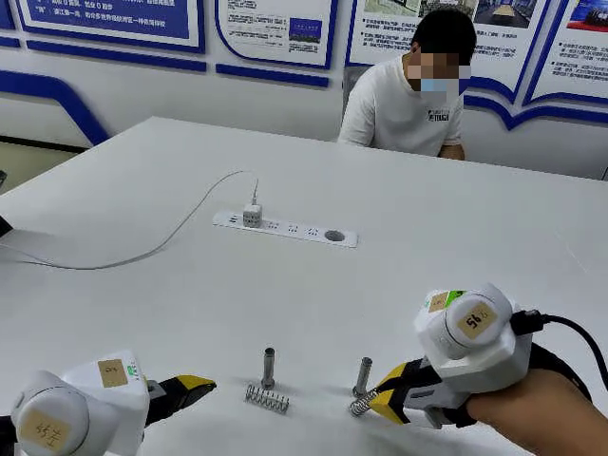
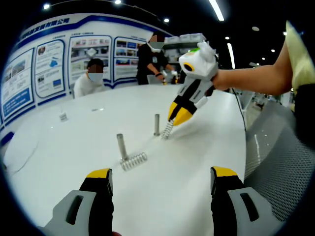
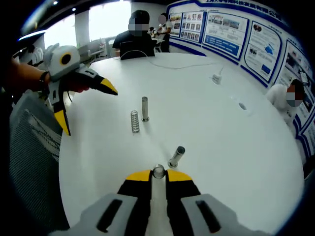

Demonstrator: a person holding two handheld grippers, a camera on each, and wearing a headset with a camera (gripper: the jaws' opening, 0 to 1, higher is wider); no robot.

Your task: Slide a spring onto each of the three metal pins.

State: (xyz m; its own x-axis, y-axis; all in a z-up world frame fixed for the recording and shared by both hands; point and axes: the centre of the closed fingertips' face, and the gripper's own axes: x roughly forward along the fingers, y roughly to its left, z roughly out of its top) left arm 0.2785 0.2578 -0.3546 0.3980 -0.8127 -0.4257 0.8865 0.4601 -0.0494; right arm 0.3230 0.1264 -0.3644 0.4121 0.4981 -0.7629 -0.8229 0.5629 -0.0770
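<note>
White table (image 1: 285,304): right gripper (image 1: 373,405) clamps a tilted spring (image 1: 359,406) just beside the right-hand pin (image 1: 363,376), whose axis stands vertical; left gripper (image 2: 161,173) gapes, facing a loose spring (image 1: 267,398) lying flat by the other pin (image 1: 268,367).

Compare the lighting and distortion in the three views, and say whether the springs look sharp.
Head view: soft even light, straight lines, loose spring sharp. Left gripper view: fisheye curves the table edge; ceiling lights glare. Right gripper view: windows blown out; held spring slightly soft up close.
</note>
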